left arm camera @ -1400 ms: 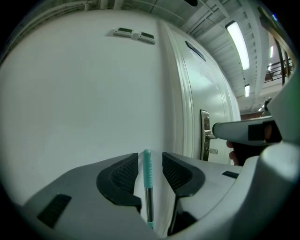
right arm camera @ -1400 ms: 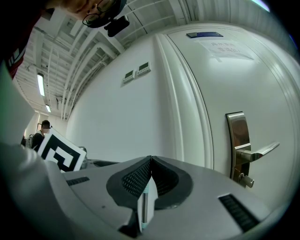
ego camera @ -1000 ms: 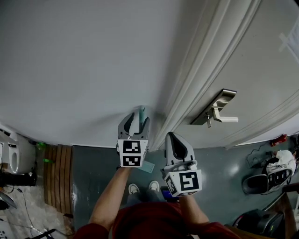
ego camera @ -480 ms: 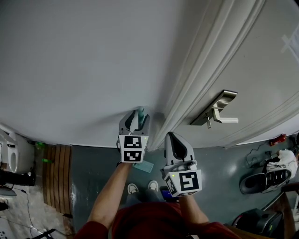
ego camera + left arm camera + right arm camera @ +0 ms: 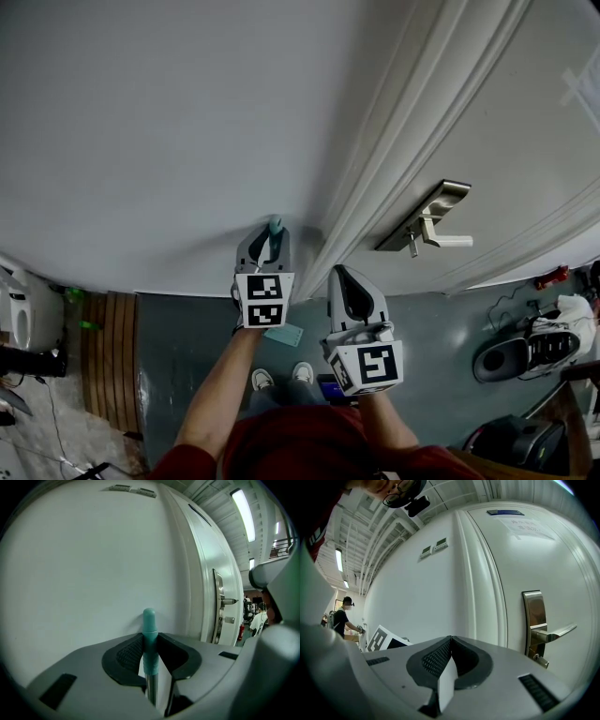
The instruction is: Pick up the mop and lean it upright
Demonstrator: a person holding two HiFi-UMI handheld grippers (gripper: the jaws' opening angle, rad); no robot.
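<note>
The mop's handle has a teal end cap [image 5: 276, 226] and a metal shaft, and it stands upright close to the white wall [image 5: 141, 131]. My left gripper [image 5: 271, 236] is closing on it; in the left gripper view the teal grip [image 5: 149, 641] sits between both pads [image 5: 129, 654], which touch it. A pale teal flat piece [image 5: 284, 335] lies on the floor below, likely the mop's head. My right gripper [image 5: 342, 274] hangs beside the left one, to its right and nearer me. Its jaws are shut with nothing between them [image 5: 451, 639].
A white door with a metal lever handle [image 5: 433, 223] stands right of the wall, past a moulded door frame [image 5: 375, 187]. Shoes and dark gear [image 5: 548, 345] lie on the floor at the right. A wooden slatted board [image 5: 114, 361] lies at the left.
The left gripper's jaws have narrowed around the mop handle, from standing wide on either side of it. Both grippers stay in nearly the same place.
</note>
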